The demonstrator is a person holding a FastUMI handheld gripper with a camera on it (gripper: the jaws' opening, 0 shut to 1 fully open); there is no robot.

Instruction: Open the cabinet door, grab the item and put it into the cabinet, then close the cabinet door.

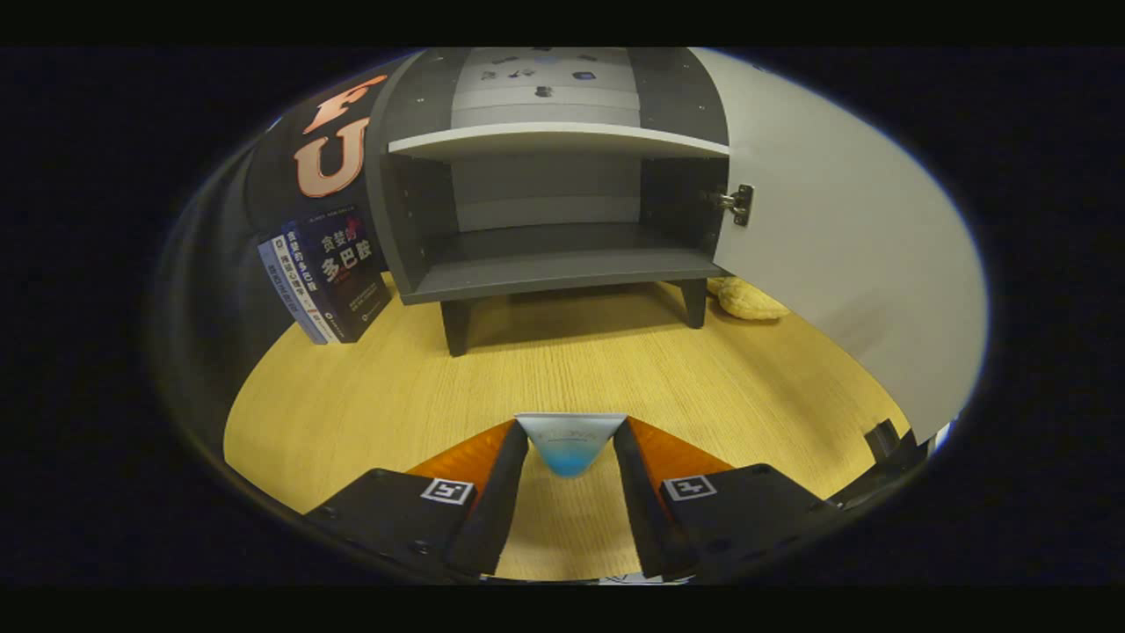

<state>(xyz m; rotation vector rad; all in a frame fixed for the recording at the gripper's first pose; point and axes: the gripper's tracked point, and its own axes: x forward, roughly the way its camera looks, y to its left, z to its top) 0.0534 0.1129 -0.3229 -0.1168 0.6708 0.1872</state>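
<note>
1. Centrally, my gripper [569,457]: both fingers press on a small clear-and-blue item [569,447], clamped between the tips and held above the table [369,387].

2. Item: wedge-shaped as seen from here, pale on top and blue below; I cannot tell what it is. Only its upper part stands clear of the fingers, so I judge the hold shallow.

3. Beyond the fingers, across bare table: the cabinet [562,272] on short legs, its door [844,264] swung wide to the right on a metal hinge [736,204]. A shelf [562,139] splits the interior; the lower bay looks empty.

4. Beside the cabinet: books [330,277] leaning at its left; a yellow lump [747,299] on the table behind the door, near the right rear leg.

5. Stage, in my judgement: door open, item grasped, placement and closing not yet done.

6. Risks:
   - item slipping from a shallow pinch during the carry;
   - item or fingers striking the bay's front lip if I come in low, or the shelf if high;
   - drifting right and knocking the door, so that it swings into my path;
   - the item toppling on release if set down tilted.
</note>
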